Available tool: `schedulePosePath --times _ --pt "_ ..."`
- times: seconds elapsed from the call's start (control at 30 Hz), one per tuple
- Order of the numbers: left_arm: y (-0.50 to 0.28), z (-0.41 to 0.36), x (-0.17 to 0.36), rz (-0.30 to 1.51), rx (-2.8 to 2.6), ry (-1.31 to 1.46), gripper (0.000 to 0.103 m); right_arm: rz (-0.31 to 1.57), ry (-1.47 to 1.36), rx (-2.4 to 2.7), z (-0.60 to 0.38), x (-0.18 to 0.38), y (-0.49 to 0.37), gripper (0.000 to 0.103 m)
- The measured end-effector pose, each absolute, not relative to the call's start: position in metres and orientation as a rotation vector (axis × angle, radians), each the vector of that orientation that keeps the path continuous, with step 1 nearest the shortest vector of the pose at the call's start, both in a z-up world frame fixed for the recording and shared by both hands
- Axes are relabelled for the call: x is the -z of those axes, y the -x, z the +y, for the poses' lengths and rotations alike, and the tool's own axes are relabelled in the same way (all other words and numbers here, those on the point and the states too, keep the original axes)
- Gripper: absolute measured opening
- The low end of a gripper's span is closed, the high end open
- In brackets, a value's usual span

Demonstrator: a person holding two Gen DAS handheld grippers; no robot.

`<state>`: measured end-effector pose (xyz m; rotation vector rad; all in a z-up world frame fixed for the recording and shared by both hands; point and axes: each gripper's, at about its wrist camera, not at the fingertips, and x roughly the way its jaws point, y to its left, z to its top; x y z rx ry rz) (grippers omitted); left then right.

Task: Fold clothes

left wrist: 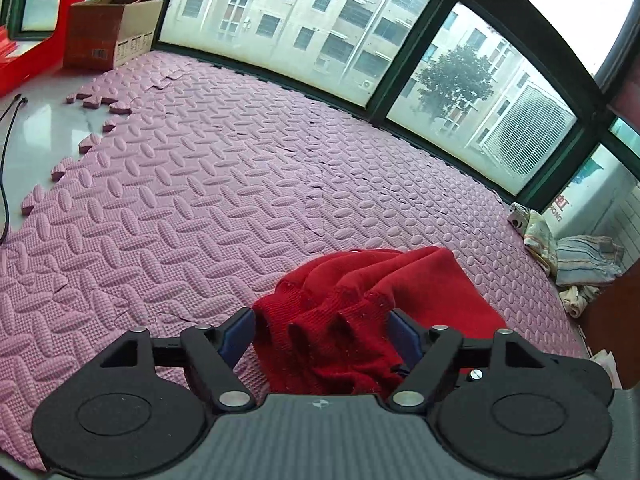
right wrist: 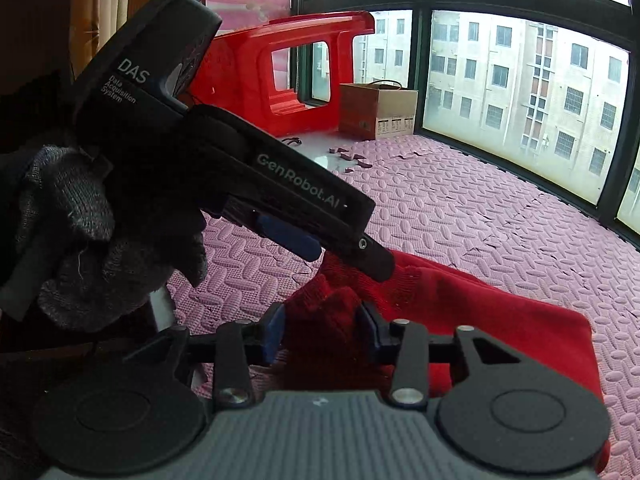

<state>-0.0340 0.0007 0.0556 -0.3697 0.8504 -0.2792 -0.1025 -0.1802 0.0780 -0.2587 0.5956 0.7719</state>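
A red knit garment (left wrist: pixel 400 296) lies bunched on the pink foam mat (left wrist: pixel 240 184). My left gripper (left wrist: pixel 322 334) is shut on a gathered fold of it, which fills the gap between the blue pads. In the right wrist view the garment (right wrist: pixel 500 320) spreads to the right. My right gripper (right wrist: pixel 324 332) is shut on another bunch of the red cloth. The left gripper's body (right wrist: pixel 280 196), held by a grey-gloved hand (right wrist: pixel 80 240), reaches in from the left, its tip (right wrist: pixel 344 254) on the cloth just beyond my right gripper.
A cardboard box (left wrist: pixel 108 32) and a red plastic stool (right wrist: pixel 280 76) stand at the far edge by the windows. A pile of other clothes (left wrist: pixel 576 256) lies at the mat's right end. A black cable (left wrist: pixel 6 160) runs over the bare white floor on the left.
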Motion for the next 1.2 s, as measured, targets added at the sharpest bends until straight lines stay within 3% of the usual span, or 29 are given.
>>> schedulePosePath --times 0.07,0.37,0.57,0.9,1.2 --pt "0.033 0.0 -0.05 0.869 0.268 0.381 0.083 0.597 0.248 -0.776 -0.182 -0.078 0.103 0.043" --pt "0.023 0.001 -0.03 0.941 0.257 0.454 0.082 0.613 0.184 -0.777 -0.206 -0.094 0.107 0.044" --pt "0.021 -0.001 -0.028 0.95 0.273 0.467 0.072 0.649 0.019 -0.625 -0.265 -0.109 0.087 0.047" --pt "0.02 -0.004 -0.032 0.948 0.299 0.434 0.054 0.748 -0.155 -0.31 -0.343 -0.065 0.003 0.05" --pt "0.017 -0.002 -0.031 0.959 0.314 0.436 0.056 0.867 -0.401 -0.355 -0.365 -0.026 -0.024 0.049"
